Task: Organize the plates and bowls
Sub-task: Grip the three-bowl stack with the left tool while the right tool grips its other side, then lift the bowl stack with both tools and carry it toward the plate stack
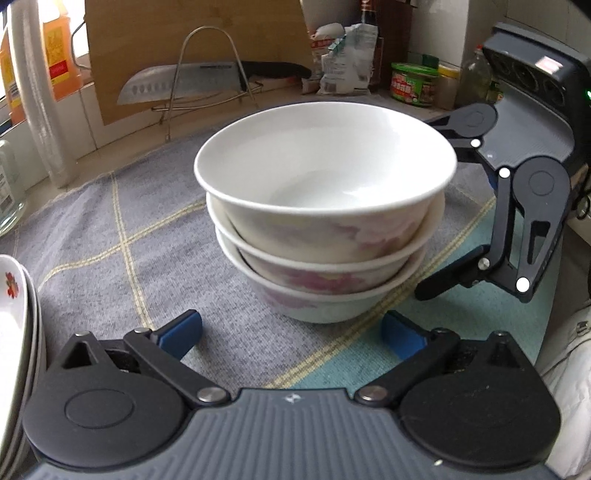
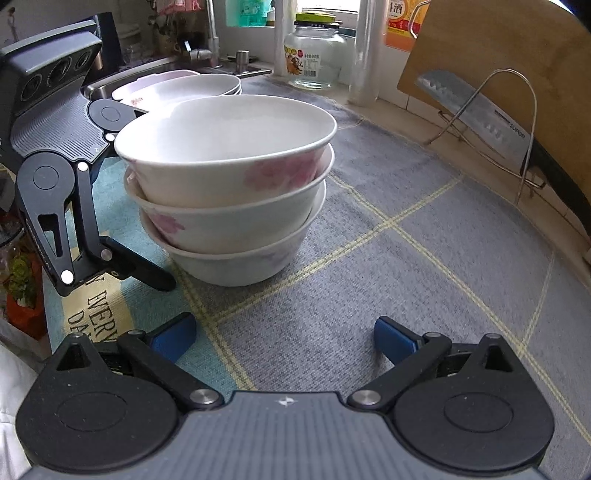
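At the far left of my left view a stack of plates [image 1: 14,317] sits at the edge of the grey checked mat [image 1: 122,206] that covers the tabletop. My left hand-held gripper [image 1: 291,330] has its blue-padded jaws spread wide, with nothing between them. Just ahead of it stand three white bowls with pink flowers [image 1: 325,206], nested one inside another and upright on the mat, apart from both pads. Behind them a cleaver [image 1: 184,83] rests in a wire rack [image 1: 210,74] against a wooden cutting board [image 1: 192,29]. To the right of the bowls is my right hand-held gripper [image 1: 447,218], also spread wide and holding nothing; its nearer finger lies just beside the bottom bowl, though I cannot tell whether it touches. A green-lidded tub [image 1: 413,83] stands at the back right.
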The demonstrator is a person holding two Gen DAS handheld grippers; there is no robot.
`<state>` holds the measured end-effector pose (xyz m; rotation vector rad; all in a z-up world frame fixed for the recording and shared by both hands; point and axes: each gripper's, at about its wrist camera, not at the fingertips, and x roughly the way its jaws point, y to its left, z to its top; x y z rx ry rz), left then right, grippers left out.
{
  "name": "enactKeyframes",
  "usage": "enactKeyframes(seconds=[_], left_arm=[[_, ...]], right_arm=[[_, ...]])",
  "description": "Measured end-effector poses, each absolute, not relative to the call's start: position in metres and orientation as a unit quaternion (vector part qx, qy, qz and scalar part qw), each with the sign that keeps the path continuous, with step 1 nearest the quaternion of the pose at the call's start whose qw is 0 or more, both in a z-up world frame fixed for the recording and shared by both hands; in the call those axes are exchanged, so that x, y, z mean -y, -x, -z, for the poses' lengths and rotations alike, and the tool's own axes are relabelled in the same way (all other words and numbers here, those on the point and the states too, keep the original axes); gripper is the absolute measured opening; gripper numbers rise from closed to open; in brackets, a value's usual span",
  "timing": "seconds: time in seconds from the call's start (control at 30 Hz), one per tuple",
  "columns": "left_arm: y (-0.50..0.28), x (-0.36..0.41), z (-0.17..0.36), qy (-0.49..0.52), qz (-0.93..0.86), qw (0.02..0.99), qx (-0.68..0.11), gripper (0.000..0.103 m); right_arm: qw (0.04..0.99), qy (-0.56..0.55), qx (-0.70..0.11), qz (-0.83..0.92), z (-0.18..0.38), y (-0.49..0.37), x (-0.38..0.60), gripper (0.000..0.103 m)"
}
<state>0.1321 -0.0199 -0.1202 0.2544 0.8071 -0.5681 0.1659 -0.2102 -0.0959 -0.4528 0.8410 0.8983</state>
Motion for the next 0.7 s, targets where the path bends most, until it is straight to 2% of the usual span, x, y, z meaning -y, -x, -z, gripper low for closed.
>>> enactKeyframes(seconds=[0.13,0.3,0.33,0.43,0.57,0.7], left_arm=[[-0.137,0.016,0.12,-0.136,0.306,0.861,-0.382,0.102],[-0.144,0.008,0.115,-0.155,0.359,0.838,-0.381,0.099],[-0.145,0.007,0.114,-0.157,0.367,0.834,-0.38,0.099],[-0.149,0.004,0.108,-0.169,0.393,0.823,-0.374,0.09],[-0.156,0.005,0.105,-0.175,0.421,0.805,-0.378,0.07],[-0.156,0.006,0.102,-0.18,0.433,0.798,-0.378,0.068]], right_arm=[[0.784,0.224,-0.385,-0.431,0.095,-0.171,0.204,0.103],[0.769,0.248,-0.363,-0.464,0.082,-0.172,0.193,0.097],[0.766,0.256,-0.357,-0.47,0.079,-0.173,0.189,0.093],[0.751,0.268,-0.355,-0.487,0.072,-0.175,0.182,0.084],[0.735,0.277,-0.362,-0.503,0.069,-0.176,0.177,0.076],[0.73,0.275,-0.37,-0.505,0.069,-0.18,0.175,0.075]])
